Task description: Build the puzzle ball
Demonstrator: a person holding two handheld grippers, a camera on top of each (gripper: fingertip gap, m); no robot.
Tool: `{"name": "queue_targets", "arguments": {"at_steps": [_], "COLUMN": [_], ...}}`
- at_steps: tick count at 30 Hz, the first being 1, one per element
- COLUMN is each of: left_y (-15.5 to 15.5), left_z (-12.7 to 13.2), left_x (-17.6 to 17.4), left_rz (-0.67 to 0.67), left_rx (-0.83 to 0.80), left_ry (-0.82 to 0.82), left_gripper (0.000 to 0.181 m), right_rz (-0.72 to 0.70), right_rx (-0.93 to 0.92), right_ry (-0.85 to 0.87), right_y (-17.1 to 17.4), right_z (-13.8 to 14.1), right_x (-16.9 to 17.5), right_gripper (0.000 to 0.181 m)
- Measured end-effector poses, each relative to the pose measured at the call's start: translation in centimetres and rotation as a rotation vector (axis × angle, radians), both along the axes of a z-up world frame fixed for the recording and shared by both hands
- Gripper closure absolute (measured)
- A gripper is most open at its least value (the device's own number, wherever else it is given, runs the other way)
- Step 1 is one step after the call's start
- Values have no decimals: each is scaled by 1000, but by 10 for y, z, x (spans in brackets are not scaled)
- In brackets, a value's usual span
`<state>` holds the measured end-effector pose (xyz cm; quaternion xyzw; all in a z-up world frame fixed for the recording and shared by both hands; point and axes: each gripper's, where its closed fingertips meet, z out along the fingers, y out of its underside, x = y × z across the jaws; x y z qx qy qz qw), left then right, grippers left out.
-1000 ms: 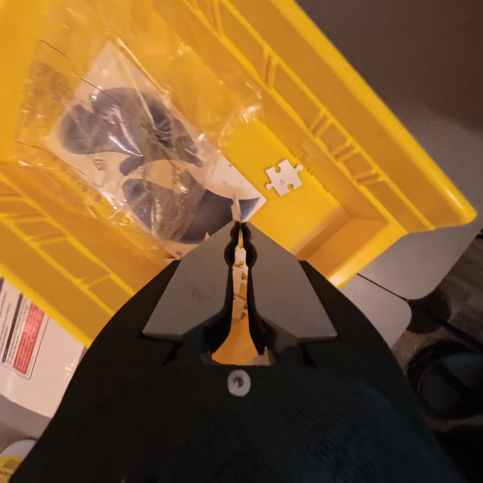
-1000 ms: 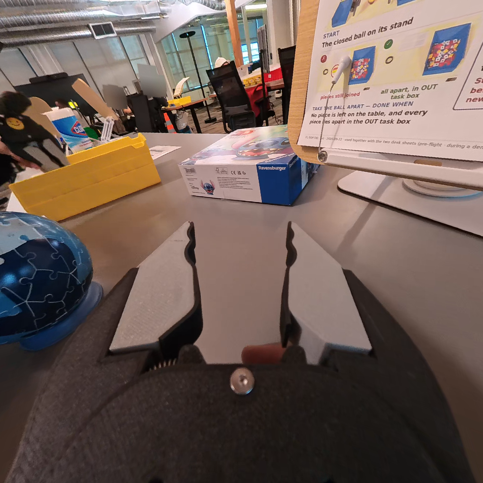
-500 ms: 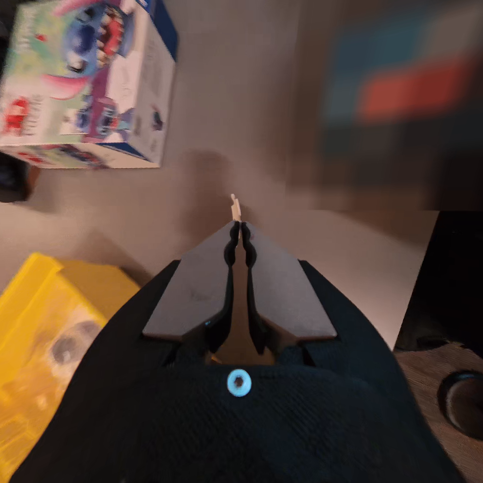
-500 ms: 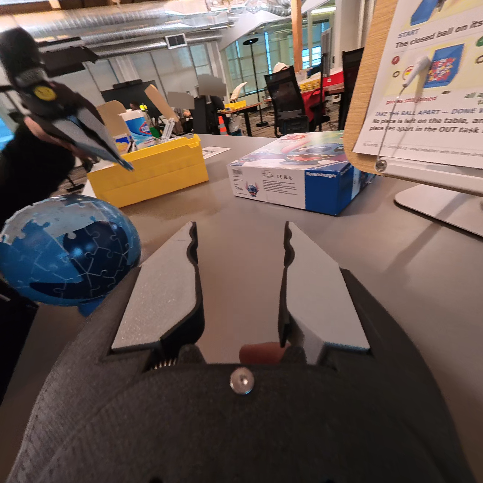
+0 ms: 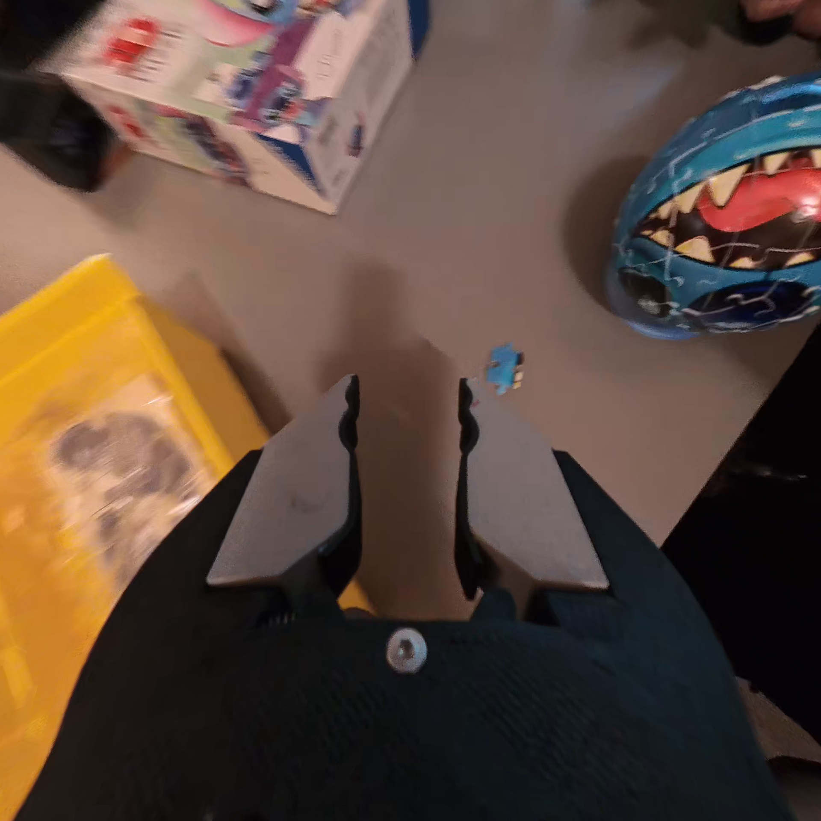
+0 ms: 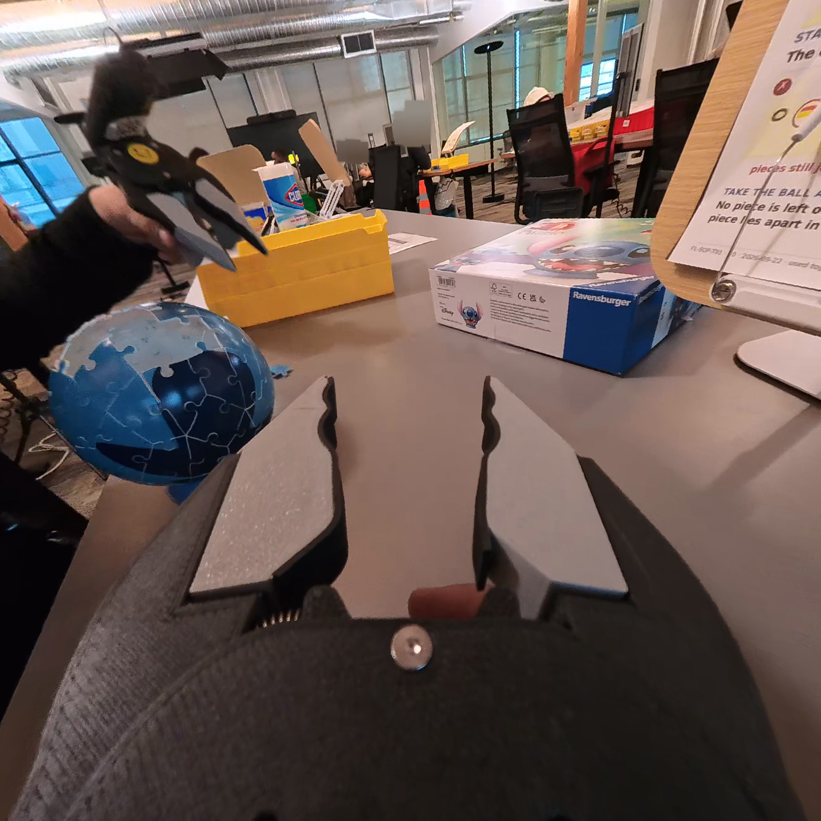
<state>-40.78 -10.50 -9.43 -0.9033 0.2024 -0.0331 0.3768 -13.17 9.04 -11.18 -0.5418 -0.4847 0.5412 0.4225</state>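
Observation:
The blue puzzle ball (image 5: 728,213) stands on its blue stand on the grey table; it also shows in the right wrist view (image 6: 160,391), with pale patches on top. A small blue puzzle piece (image 5: 505,368) lies on the table just right of my left gripper (image 5: 408,387), which is open, empty and held above the table. The piece also shows beside the ball in the right wrist view (image 6: 280,369). My right gripper (image 6: 408,387) is open and empty, low over the table to the right of the ball. The left gripper also shows high at the left in that view (image 6: 213,235).
A yellow bin (image 5: 57,355) holding a clear plastic bag with a printed sheet is at the left; it also shows in the right wrist view (image 6: 302,275). The puzzle's box (image 6: 555,302) lies behind. A clipboard stand (image 6: 764,186) is at the right. The table edge (image 5: 693,488) runs near the ball. It is some 15 cm from my left tips to the blue puzzle ball (image 5: 728,213).
My left gripper carried a puzzle piece from the yellow bin over to the table, opened and let it go; the piece now lies on the table. The right gripper shifted slightly, staying open.

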Motion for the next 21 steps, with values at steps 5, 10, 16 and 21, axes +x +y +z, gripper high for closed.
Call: {"name": "queue_targets", "arguments": {"at_steps": [5,10,16,21], "left_y": [-44,-56,-50,-60], "left_z": [31,-20,-70,-89], "left_x": [-100,-125,-140,-144], "left_rz": [184,160,124,55], "left_rx": [24,-128,-234,-315], "left_ry": [31,-50,19,-26], "left_gripper": [138,138,137,135], "right_rz": [-14,-46,-105,-147], "right_rx": [13,-29,-49,-58], "right_ry": [-13,11,22,27], "right_y": [1,9,19,25], "right_z": [-2,1,2,2], "right_x": [-1,2,4,6], "right_gripper": [117,117,117,116]}}
